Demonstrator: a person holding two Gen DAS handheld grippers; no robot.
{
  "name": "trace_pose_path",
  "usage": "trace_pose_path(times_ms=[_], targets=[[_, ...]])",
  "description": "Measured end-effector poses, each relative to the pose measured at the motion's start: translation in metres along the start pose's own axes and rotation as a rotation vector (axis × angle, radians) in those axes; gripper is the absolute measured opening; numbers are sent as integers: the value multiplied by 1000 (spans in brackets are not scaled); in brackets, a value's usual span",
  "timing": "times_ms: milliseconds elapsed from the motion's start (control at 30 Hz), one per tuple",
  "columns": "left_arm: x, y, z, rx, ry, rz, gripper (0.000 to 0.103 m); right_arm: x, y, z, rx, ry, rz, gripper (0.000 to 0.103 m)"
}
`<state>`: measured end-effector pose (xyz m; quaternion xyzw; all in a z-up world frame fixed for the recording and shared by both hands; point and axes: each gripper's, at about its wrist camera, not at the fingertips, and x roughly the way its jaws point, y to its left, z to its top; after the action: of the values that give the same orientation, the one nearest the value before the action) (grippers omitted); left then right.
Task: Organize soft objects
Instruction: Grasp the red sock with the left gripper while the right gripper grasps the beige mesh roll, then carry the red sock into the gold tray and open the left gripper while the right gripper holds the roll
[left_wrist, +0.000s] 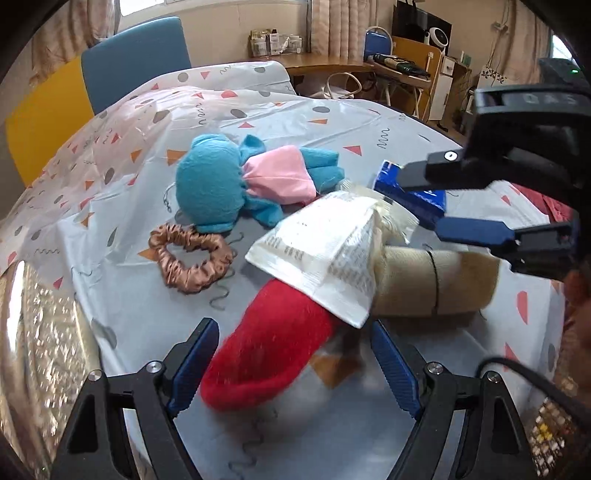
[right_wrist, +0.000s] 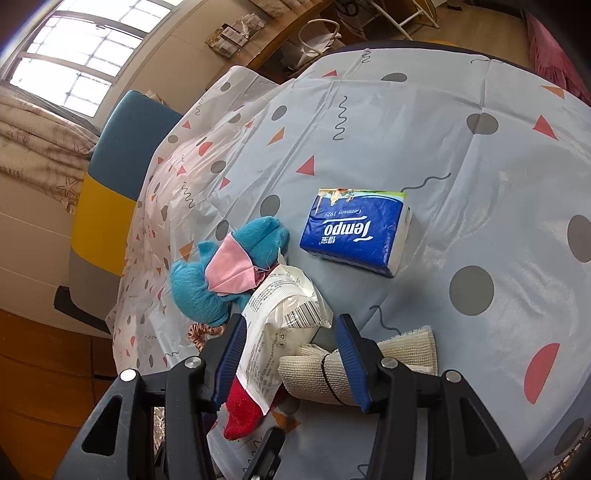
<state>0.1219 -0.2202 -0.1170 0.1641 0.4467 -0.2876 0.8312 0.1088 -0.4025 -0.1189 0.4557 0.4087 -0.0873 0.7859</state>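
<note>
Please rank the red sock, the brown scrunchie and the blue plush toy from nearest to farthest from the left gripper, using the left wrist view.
1. Red sock: between the left gripper fingers.
2. Brown scrunchie: farther, left.
3. Blue plush toy: farthest, behind the scrunchie.

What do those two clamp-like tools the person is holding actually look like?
Both look alike: the left gripper and right gripper have black angular plastic bodies, silver screws at the joints and blue ribbed pads on the fingers. A black cable runs beside the left one.

Left hand-held gripper (left_wrist: 291, 363): jaws spread wide, angled steeply down over the table's near edge, pads pressing nothing. Right hand-held gripper (right_wrist: 291, 360): jaws partly apart, angled down, nothing clamped.
</note>
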Motion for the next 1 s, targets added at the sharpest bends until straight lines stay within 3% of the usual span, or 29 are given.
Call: trace_pose_path(times_ms=[133,267,333,400,567,767,867,1000], targets=[[19,1,7,19,30,-10,80,1,0,1,-3,-2,-6,51],[16,2,-5,23,33,-64,47,4,-3,1,11,15,-16,51],[7,1,-15,29,31,-70,34,7,-3,0,8,26,-23,51],[0,0,-23,26,38,-65,28,8,-1,-1,-3,33,-28,51],[-27,4,-58,-34,68,-113,26,13,-1,-2,-14,60,-42,52],[-46,10,-93,-76,54,-98,27,29,10,-11,-86,141,-92,55],[-46,13,-96,-87,47,-104,27,33,19,-16,-158,187,-109,56],[-50,15,-101,-118,41,-115,26,30,42,-23,-394,304,-134,67]])
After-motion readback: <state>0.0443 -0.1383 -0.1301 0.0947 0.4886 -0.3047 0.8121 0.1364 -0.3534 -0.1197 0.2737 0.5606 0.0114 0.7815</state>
